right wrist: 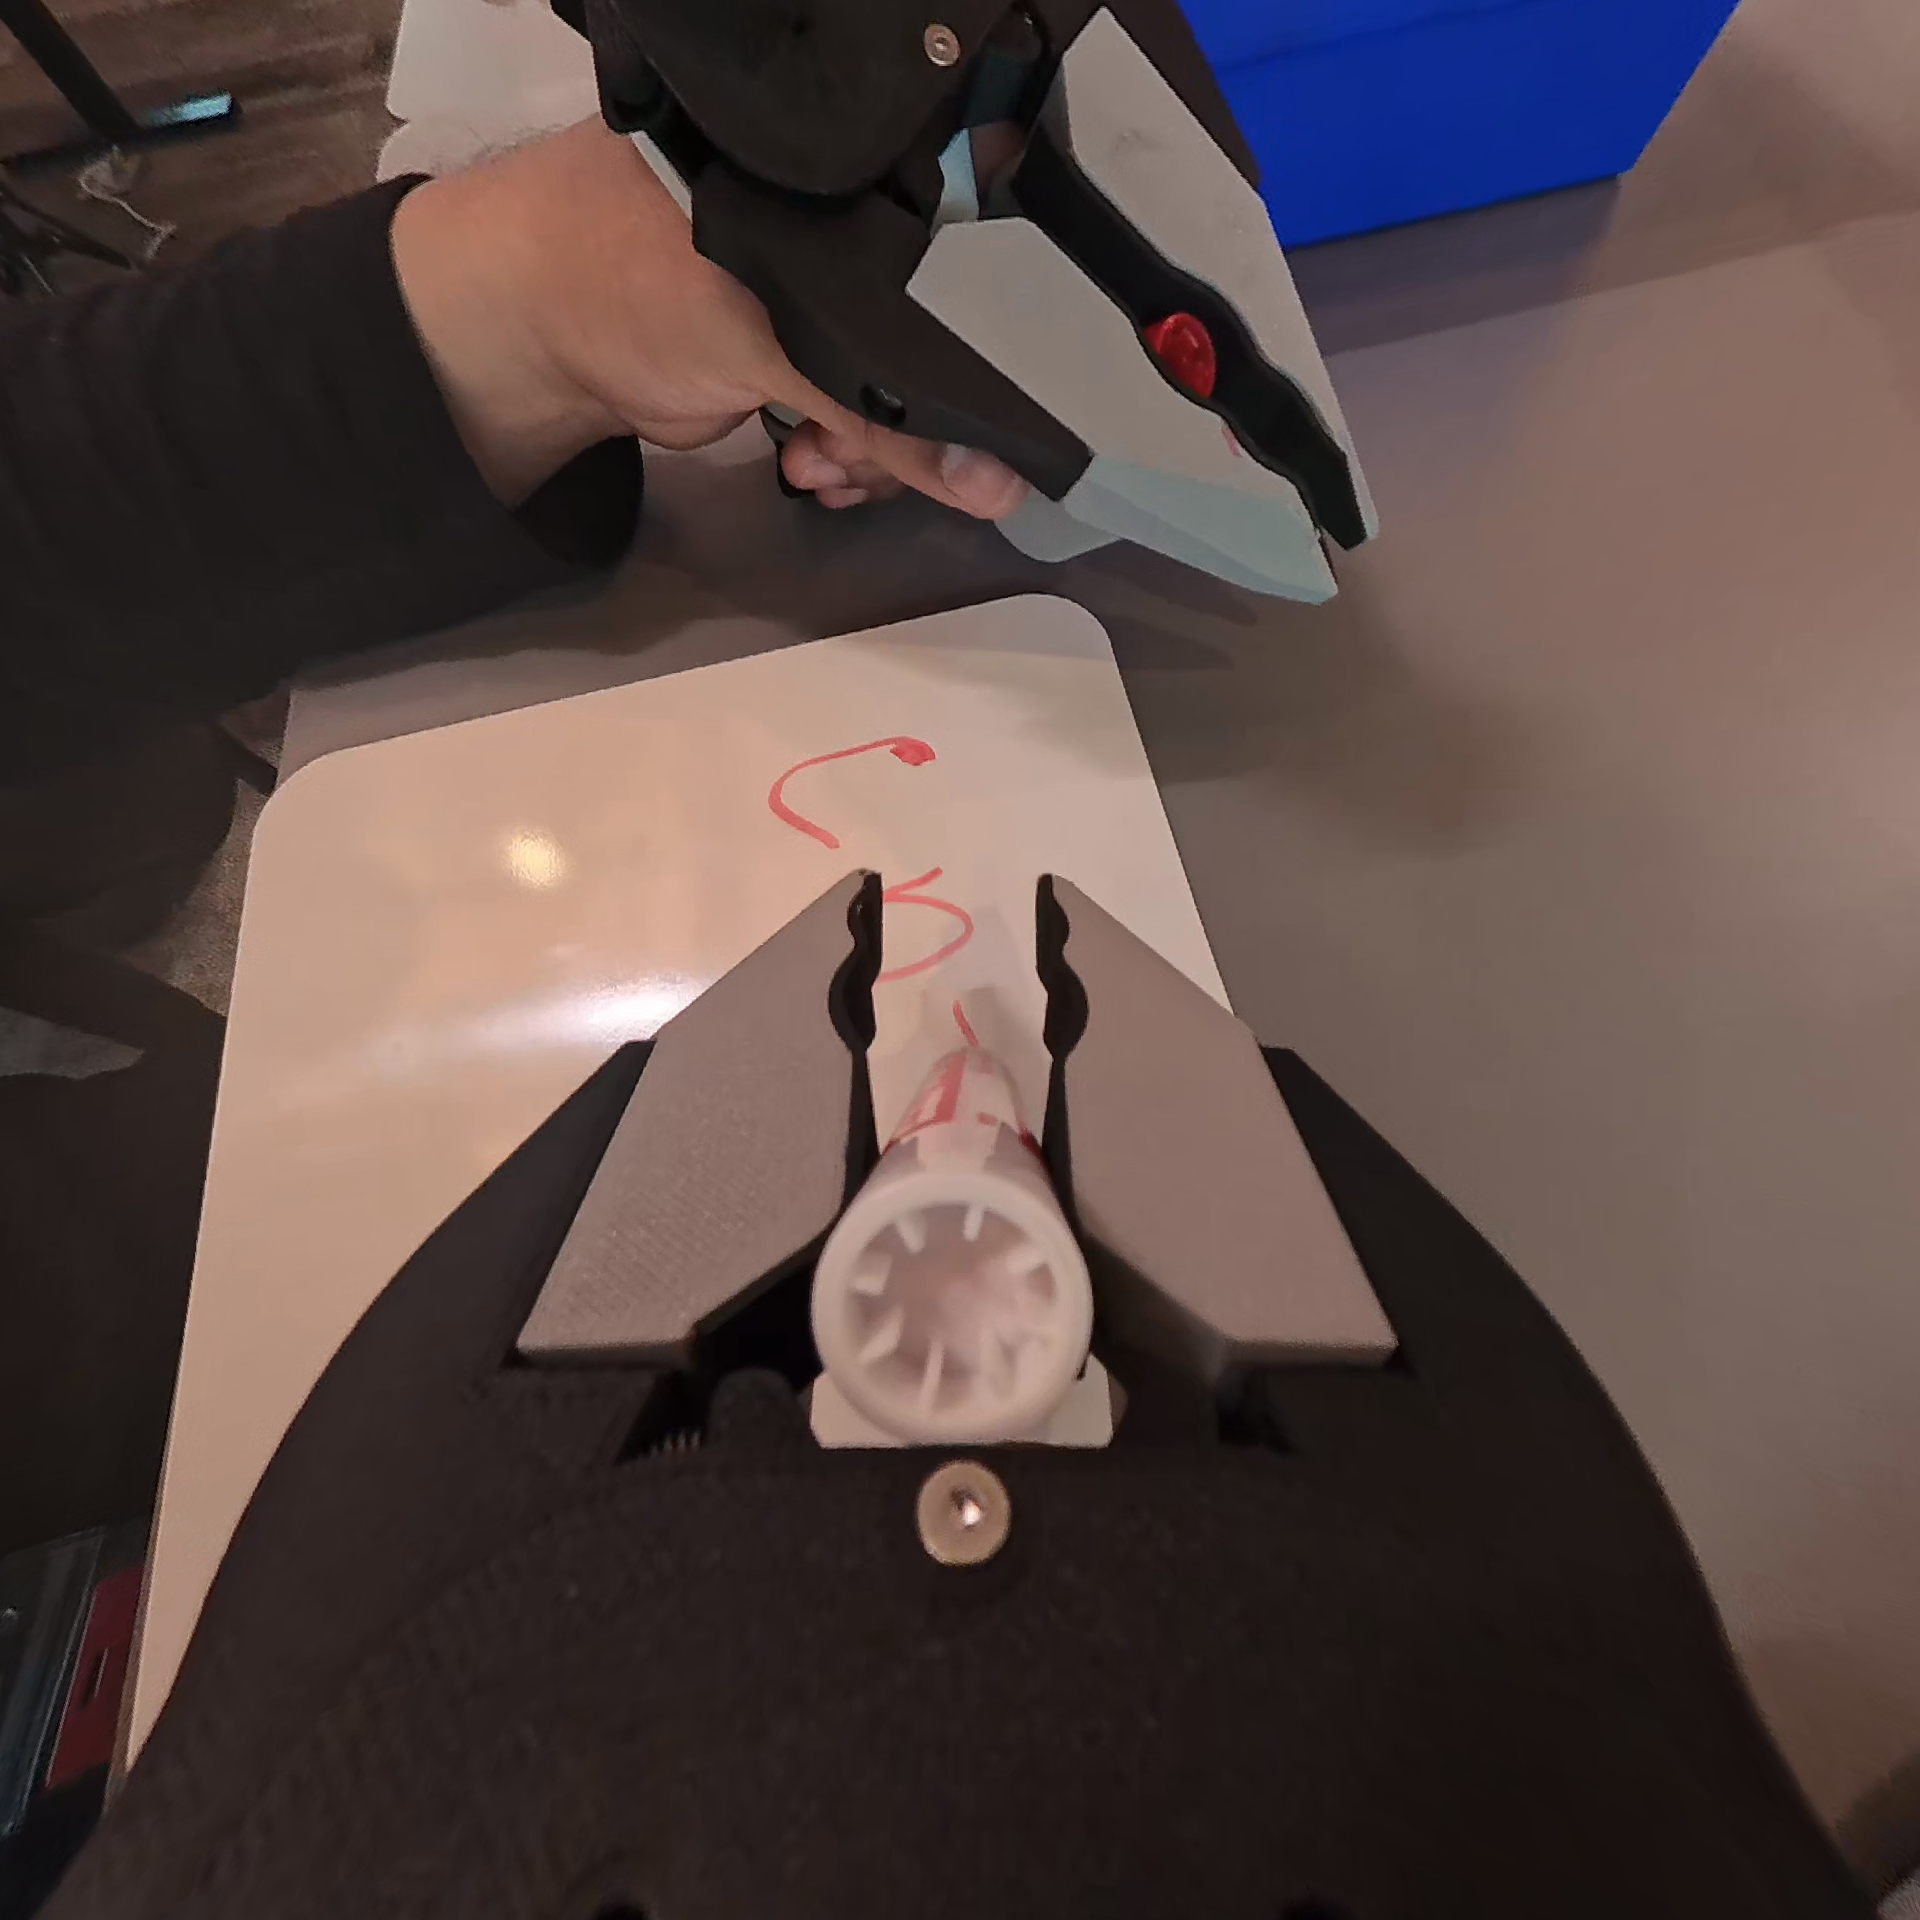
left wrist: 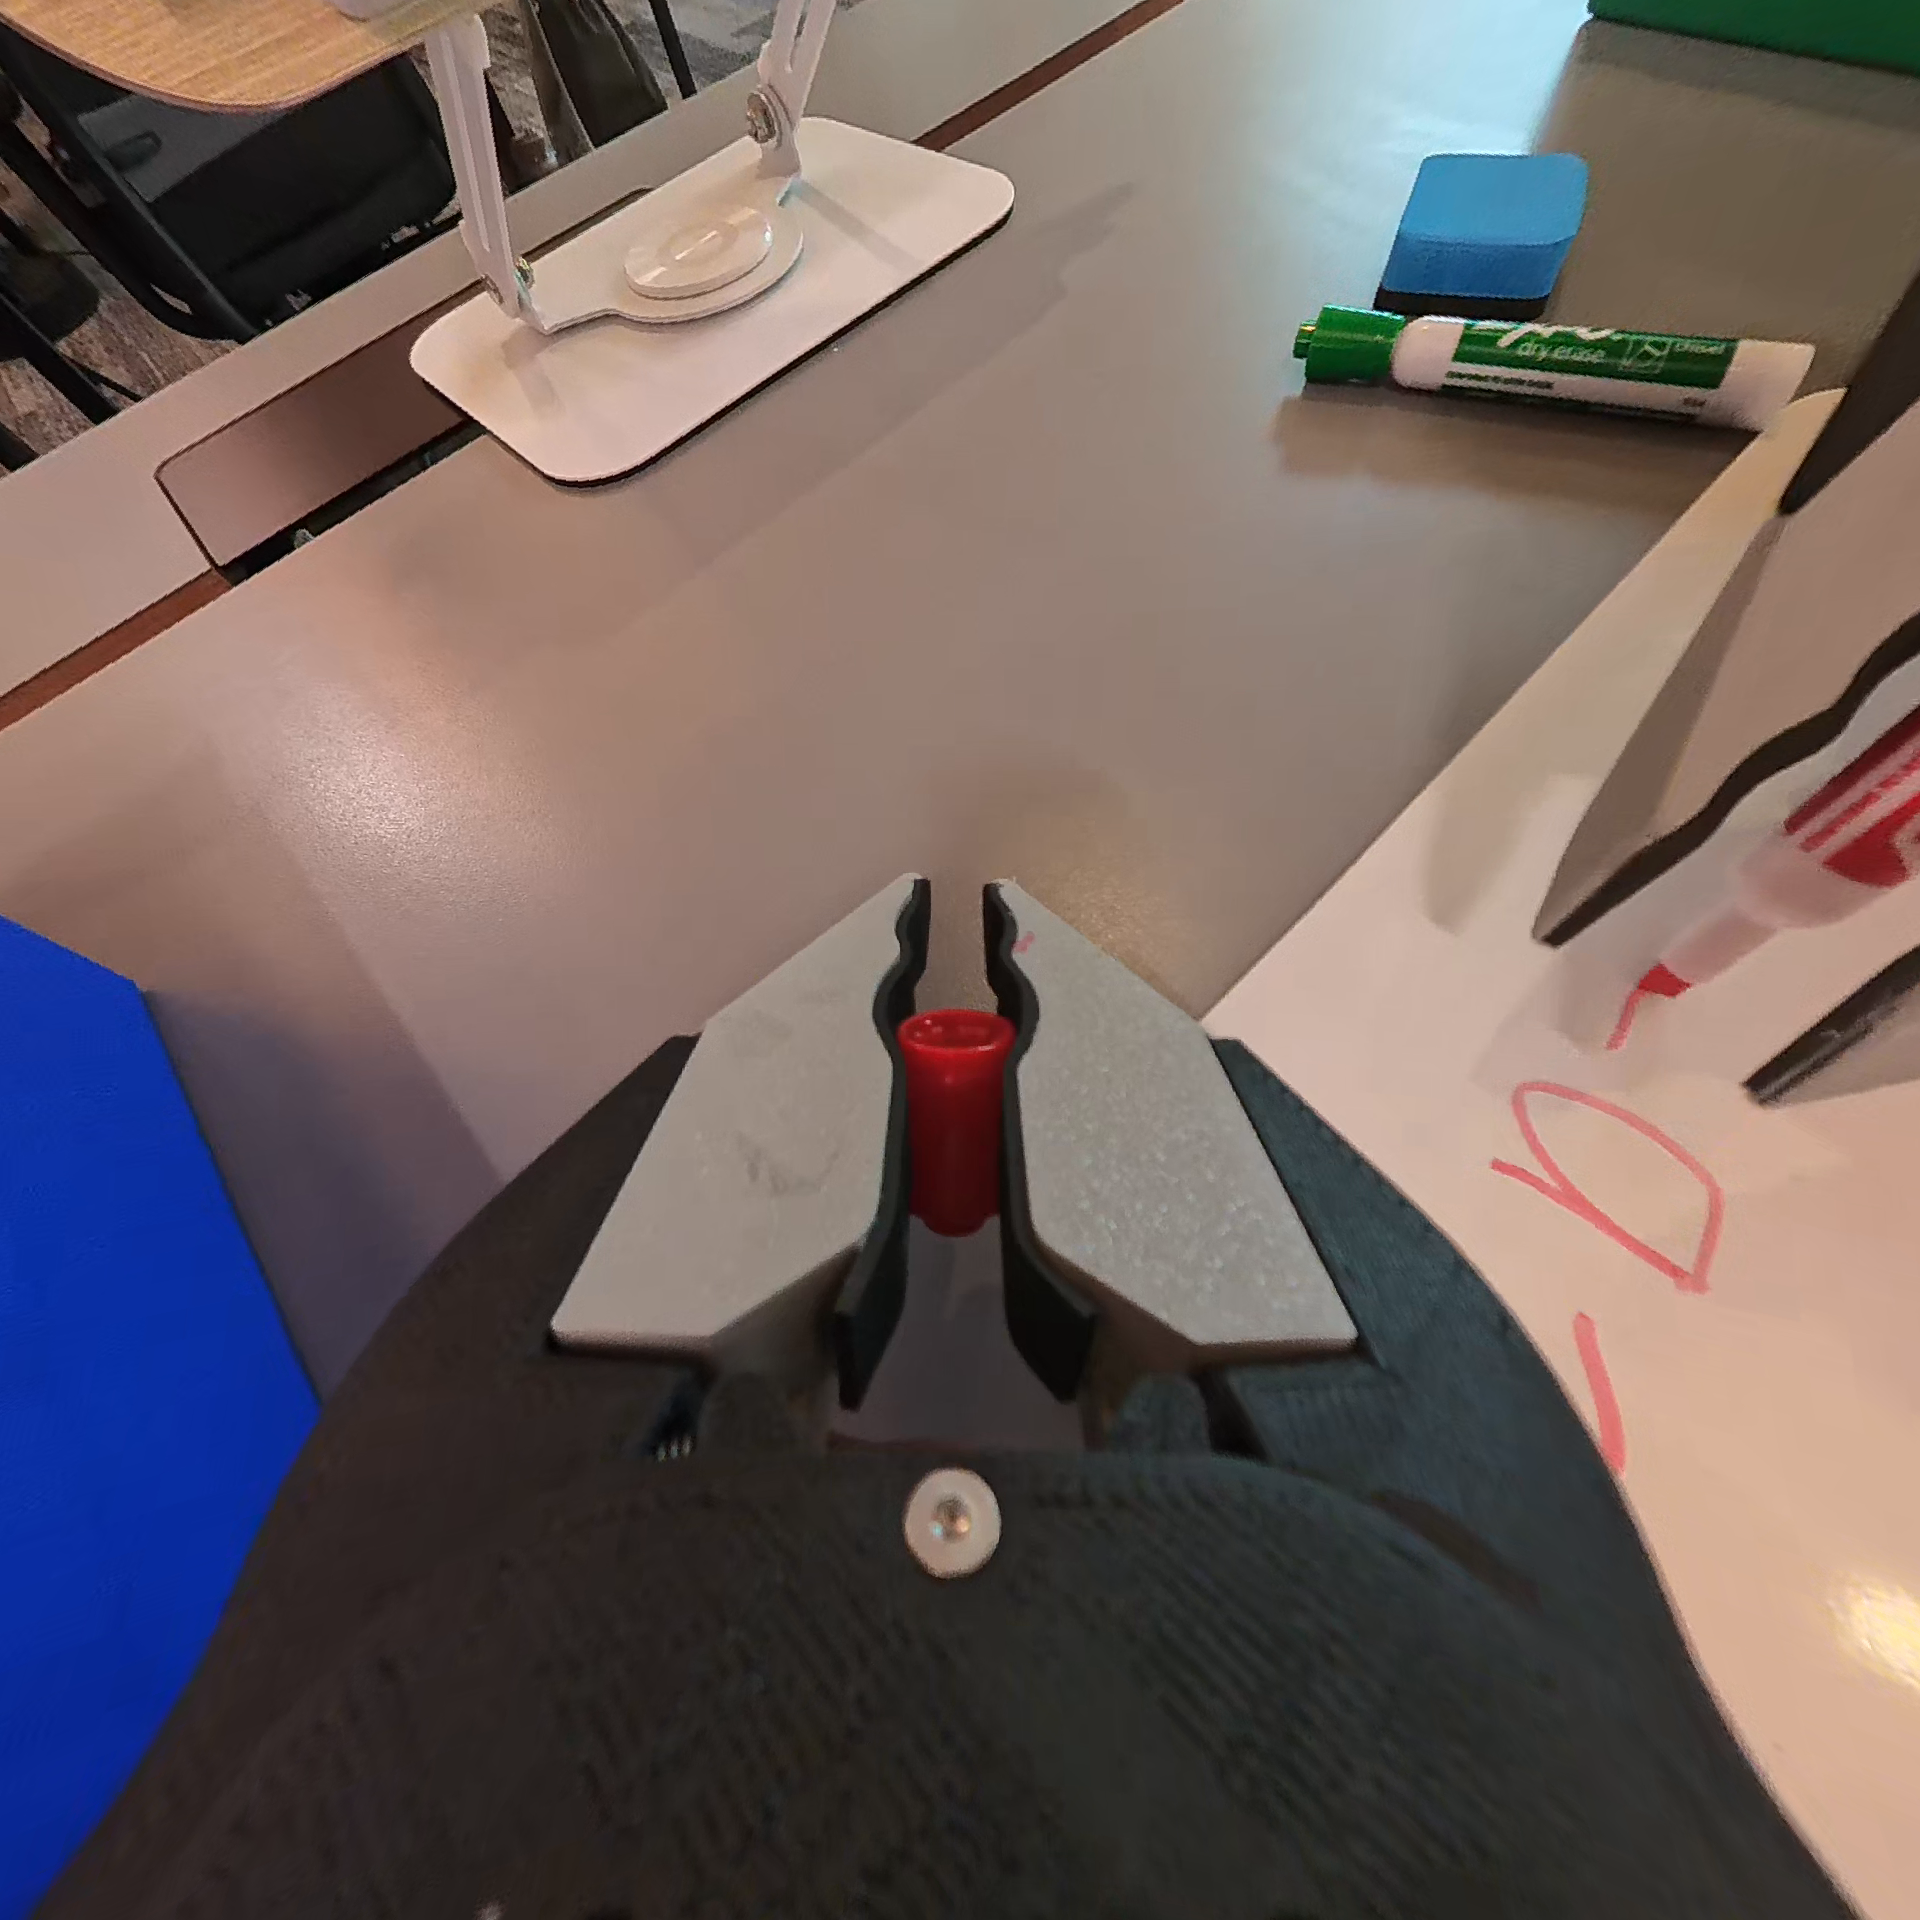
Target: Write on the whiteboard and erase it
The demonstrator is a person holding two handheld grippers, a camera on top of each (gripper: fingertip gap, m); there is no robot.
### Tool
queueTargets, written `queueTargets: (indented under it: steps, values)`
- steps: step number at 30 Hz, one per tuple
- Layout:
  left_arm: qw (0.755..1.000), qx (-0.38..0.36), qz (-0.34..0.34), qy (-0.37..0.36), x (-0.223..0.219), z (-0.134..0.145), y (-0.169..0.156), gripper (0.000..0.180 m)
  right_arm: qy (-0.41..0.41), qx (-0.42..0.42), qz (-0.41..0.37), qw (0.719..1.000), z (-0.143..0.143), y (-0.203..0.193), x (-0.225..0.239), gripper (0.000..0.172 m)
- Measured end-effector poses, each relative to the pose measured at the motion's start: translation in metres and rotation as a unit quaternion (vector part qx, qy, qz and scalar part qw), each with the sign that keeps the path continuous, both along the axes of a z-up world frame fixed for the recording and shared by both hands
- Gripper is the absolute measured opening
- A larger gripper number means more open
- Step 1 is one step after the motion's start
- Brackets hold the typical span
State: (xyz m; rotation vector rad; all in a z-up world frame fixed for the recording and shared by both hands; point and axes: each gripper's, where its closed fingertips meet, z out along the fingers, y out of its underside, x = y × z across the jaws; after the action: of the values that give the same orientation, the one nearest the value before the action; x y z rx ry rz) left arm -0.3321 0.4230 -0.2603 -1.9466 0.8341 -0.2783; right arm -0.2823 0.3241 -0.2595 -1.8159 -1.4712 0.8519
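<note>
At lower centre the right gripper [right wrist: 958, 883], clamped on the red marker [right wrist: 951, 1226], should keep light pressure on the whiteboard [right wrist: 436, 1039]; upper centre, the left gripper [right wrist: 1330, 540] pinches the red cap [right wrist: 1181, 351].

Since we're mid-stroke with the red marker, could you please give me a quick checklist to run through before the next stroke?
1. Red marker gripped between the right claw pads: ok.
2. Marker tip on the whiteboard, next to the red strokes: ok, seen from the left wrist view.
3. Bare board left for more writing: ok, the board's left part is unmarked.
4. Red cap kept in the left claw, off the board: ok.
5. Blue eraser free on the table for erasing later: ok, beside the green marker.
6. Ink flow sufficient: cannot tell; strokes look pale.
</note>
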Motion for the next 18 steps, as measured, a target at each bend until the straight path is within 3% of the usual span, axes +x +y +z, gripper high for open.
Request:
queueTargets:
  steps: [10,18]
  values:
    - [1.0,0.0,0.002,-0.001,-0.001,0.0,0.0,0.008,0.027,-0.008,-0.002,1.0,0.009,-0.001,-0.007,0.029]
    - [1.0,-0.001,0.001,-0.002,-0.001,0.0,0.0,0.008,-0.001,0.008,0.009,1.0,0.0,-0.004,-0.016,0.029]
